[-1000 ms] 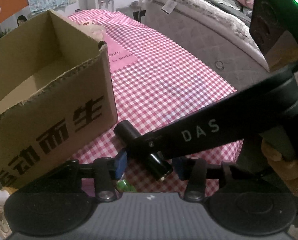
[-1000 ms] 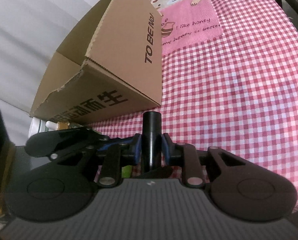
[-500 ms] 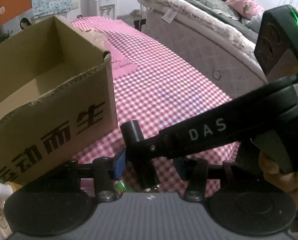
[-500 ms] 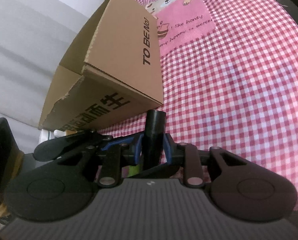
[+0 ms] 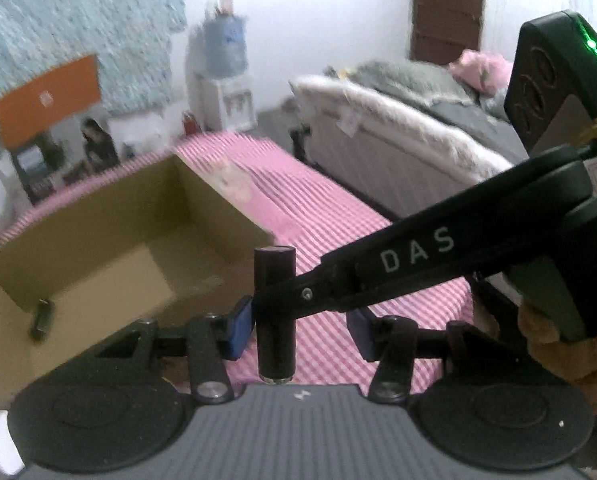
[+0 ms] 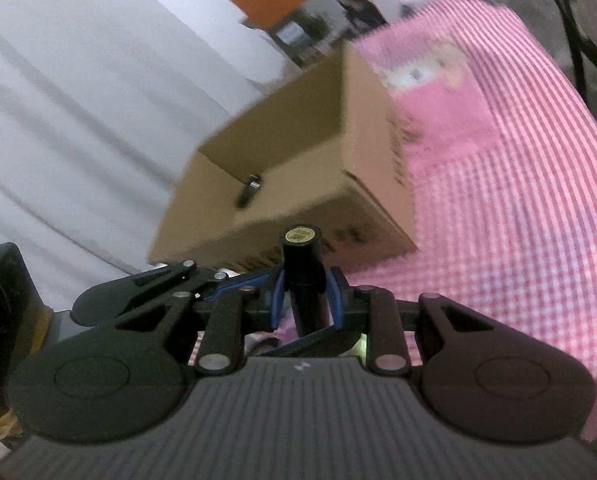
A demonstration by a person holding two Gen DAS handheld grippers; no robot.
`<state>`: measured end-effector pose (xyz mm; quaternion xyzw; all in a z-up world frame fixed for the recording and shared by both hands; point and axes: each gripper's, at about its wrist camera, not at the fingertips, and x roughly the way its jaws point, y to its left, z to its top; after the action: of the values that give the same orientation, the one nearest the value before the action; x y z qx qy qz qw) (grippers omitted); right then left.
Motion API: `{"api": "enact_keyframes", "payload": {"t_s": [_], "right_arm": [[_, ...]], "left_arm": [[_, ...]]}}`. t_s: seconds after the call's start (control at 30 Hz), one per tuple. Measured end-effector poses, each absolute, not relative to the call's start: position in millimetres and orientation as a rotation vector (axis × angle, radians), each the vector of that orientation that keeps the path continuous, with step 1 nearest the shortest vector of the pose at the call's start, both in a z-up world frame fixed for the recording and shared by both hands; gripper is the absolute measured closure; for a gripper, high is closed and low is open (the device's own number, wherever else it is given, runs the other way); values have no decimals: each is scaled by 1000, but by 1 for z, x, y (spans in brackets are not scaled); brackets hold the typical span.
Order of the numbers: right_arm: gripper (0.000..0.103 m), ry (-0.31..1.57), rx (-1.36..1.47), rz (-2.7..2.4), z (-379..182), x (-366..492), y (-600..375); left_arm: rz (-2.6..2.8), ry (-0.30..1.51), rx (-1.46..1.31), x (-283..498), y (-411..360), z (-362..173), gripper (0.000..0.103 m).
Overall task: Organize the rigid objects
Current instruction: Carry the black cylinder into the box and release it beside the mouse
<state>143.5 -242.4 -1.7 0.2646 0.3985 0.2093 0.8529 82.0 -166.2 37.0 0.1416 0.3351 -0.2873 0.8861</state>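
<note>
Right wrist: right claw (image 6: pixel 306 296) upright around black cylinder (image 6: pixel 303 276)

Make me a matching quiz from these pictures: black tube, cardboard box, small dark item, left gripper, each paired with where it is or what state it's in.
Things:
1. black tube
2. cardboard box
3. small dark item
4. left gripper

States:
A. lying inside the box
B. jaws apart, holding nothing
C. clamped upright in the right gripper
D. open-topped, on the pink checked cloth

Pairs: 1-C, 2-D, 3-A, 4-B
</note>
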Motion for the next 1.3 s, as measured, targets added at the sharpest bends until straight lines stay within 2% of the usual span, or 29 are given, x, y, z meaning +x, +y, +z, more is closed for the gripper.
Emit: {"api": "enact_keyframes", "payload": {"t_s": [0.2, 0.4, 0.63, 0.83, 1.07, 1.3], "right_arm": [[80, 777, 477, 553, 41, 172, -202], [80, 838, 467, 659, 55, 235, -154], [80, 1069, 529, 686, 15, 339, -102], [80, 1226, 605, 672, -34, 380, -78], [78, 1298, 637, 676, -61, 403, -66], [68, 1284, 655, 660, -59, 403, -73]], "left_arm": [[-497, 640, 275, 99, -136, 71, 52], [-408, 721, 243, 148, -96, 80, 52], [-356, 931, 188, 225, -45, 46, 51], [-282, 1043, 193, 260, -23, 15, 51], [-245, 1037, 172, 257, -12, 16, 44], [-245, 984, 147, 244, -11, 37, 41]]}}
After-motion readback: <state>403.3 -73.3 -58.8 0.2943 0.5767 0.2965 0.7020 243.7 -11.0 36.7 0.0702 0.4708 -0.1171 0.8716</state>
